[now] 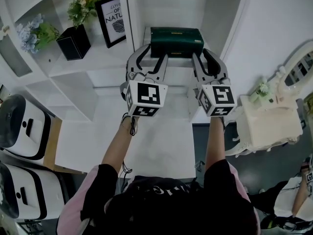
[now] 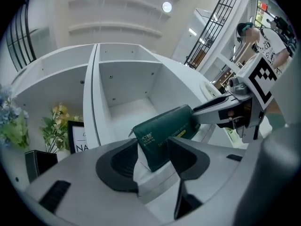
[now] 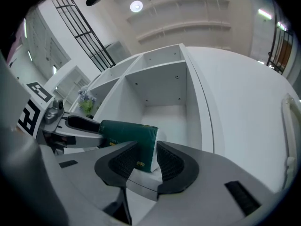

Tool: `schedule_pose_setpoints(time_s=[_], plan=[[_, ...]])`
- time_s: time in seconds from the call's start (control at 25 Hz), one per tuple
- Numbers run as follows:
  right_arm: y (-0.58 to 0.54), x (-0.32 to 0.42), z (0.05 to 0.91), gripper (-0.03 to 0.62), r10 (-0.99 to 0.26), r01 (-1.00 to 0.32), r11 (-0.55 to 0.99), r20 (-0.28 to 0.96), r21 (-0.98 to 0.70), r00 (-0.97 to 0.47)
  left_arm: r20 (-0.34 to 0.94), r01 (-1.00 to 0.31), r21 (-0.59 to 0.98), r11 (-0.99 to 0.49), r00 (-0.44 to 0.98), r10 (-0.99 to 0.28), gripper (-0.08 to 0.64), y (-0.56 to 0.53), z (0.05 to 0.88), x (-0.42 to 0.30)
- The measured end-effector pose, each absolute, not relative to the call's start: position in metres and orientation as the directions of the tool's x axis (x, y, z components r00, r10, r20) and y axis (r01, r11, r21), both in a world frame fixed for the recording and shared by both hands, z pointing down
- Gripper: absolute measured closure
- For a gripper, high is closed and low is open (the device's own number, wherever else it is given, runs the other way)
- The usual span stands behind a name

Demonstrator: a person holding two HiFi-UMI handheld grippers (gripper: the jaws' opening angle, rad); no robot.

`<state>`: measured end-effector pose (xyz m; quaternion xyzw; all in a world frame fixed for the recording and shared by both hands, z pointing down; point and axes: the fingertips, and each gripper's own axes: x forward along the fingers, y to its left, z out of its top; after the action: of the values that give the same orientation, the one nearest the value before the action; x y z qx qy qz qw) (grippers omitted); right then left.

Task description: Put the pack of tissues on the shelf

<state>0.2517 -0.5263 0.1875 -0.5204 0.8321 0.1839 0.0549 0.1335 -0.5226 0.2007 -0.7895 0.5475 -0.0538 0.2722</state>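
Note:
A dark green pack of tissues (image 1: pixel 177 40) sits level at the front edge of a white shelf compartment (image 1: pixel 171 9), held from both ends. My left gripper (image 1: pixel 155 53) is shut on its left end, and my right gripper (image 1: pixel 202 54) is shut on its right end. In the left gripper view the pack (image 2: pixel 164 133) lies between the dark pads of the left gripper (image 2: pixel 153 154), with the right gripper (image 2: pixel 225 112) beyond it. In the right gripper view the pack's end (image 3: pixel 127 135) is pinched between the pads of the right gripper (image 3: pixel 148 157).
On the shelf to the left stand a black pot with flowers (image 1: pixel 73 40), a framed print (image 1: pixel 110 21) and blue flowers (image 1: pixel 32 33). White appliances (image 1: pixel 24 126) sit at the far left. A white ornate table (image 1: pixel 269 121) is at the right, with another person (image 1: pixel 298 195) beyond it.

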Motion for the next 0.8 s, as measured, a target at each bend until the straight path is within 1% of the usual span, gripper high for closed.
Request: schedule_pose_setpoints(time_s=[0.08,0.16,0.28,0.44,0.64,0.8], plan=[[-0.526,0.252,0.187,0.442,-0.844,-0.886,0.401,-0.283,0.234,-0.456,-0.211,-0.829,-0.493,-0.263,0.407,-0.889,0.357,-0.522,0.201,0.135],[-0.523,0.253,0.188,0.442,-0.840,-0.885,0.408,-0.288,0.222,-0.459,-0.209,-0.818,-0.486,-0.306,0.449,-0.869,0.356,-0.518,0.200,0.136],[-0.512,0.255,0.191,0.442,-0.835,-0.885,0.416,-0.297,0.208,-0.462,-0.207,-0.809,-0.430,-0.402,0.521,-0.828,0.356,-0.504,0.200,0.136],[-0.496,0.254,0.203,0.442,-0.832,-0.881,0.435,-0.291,0.184,-0.472,-0.194,-0.795,-0.360,-0.488,0.575,-0.794,0.356,-0.485,0.218,0.133],[-0.479,0.246,0.239,0.442,-0.837,-0.866,0.472,-0.225,0.163,-0.499,-0.172,-0.775,-0.278,-0.568,0.622,-0.764,0.356,-0.457,0.246,0.133],[-0.466,0.238,0.271,0.442,-0.837,-0.853,0.506,-0.166,0.125,-0.521,-0.145,-0.760,-0.239,-0.604,0.643,-0.752,0.356,-0.434,0.271,0.133]])
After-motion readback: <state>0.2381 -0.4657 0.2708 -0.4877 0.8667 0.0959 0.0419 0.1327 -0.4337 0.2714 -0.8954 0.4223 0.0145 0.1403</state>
